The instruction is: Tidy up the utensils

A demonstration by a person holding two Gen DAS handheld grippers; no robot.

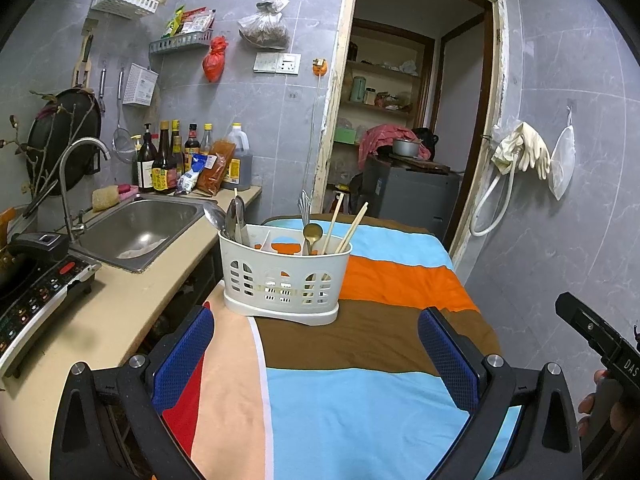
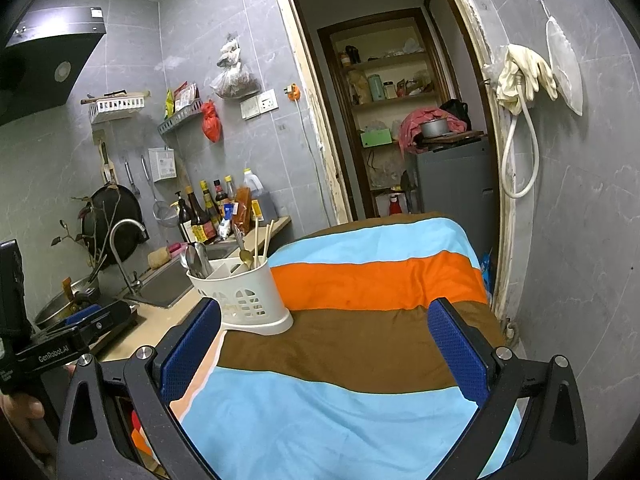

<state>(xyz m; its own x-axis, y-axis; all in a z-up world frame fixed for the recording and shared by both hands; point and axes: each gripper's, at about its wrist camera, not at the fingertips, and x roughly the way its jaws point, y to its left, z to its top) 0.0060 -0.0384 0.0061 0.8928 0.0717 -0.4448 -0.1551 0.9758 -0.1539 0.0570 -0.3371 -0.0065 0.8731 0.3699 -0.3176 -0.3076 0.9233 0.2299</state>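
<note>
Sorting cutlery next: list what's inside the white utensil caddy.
The white caddy holds metal spoons at its left end, a gold spoon, a whisk and wooden chopsticks at its right. The caddy's walls hide their lower ends.

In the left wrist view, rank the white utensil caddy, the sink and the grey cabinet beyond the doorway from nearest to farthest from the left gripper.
From the left gripper, open and empty:
1. White utensil caddy, straight ahead on the striped cloth.
2. Sink, ahead to the left, set in the counter.
3. Grey cabinet, through the doorway, farthest.
</note>
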